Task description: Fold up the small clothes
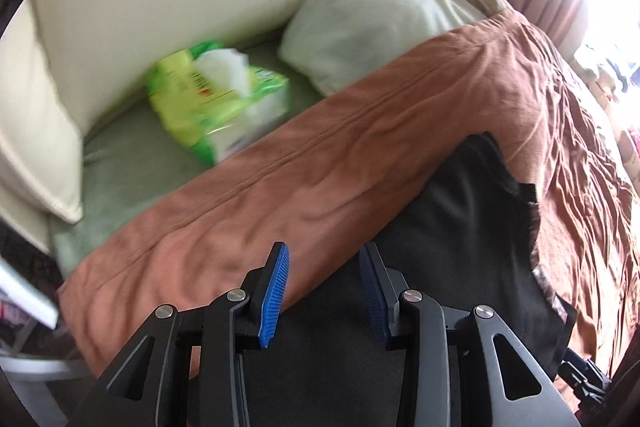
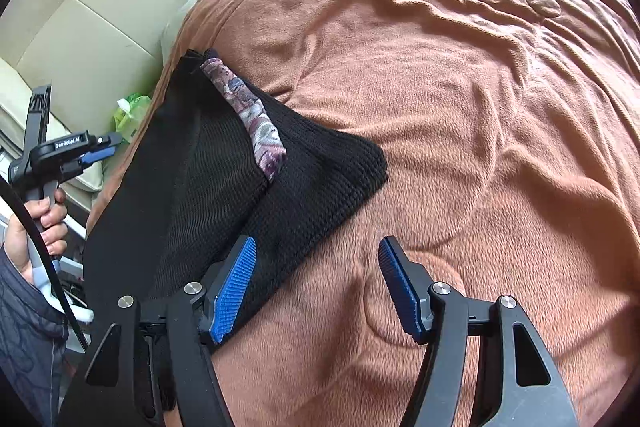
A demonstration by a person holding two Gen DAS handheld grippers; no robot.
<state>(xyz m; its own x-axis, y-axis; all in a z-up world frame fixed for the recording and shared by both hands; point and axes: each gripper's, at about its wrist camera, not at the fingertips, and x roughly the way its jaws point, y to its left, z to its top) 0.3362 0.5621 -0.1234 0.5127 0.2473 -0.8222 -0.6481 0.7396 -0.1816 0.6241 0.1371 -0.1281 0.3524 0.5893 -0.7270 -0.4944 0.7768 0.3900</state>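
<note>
Black knit garment (image 2: 224,195) lies on the brown blanket (image 2: 460,107) covering the bed, near its left edge, a patterned lining (image 2: 256,119) showing at a fold. Left tongs (image 1: 324,283) hang spread above the dark cloth, pinching nothing. Right tongs (image 2: 316,283) are spread too, blue pads (image 2: 234,291) at the garment's near edge. A green wipes pack (image 1: 212,99) sits far left.

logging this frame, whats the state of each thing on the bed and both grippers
black knit garment: lying on the blanket, partly folded, patterned lining showing
brown blanket: spread over the bed, wrinkled
tissue pack: open, a tissue sticking out
white pillow: lying against the headboard
left gripper: open, nothing held
right gripper: open, nothing held
</note>
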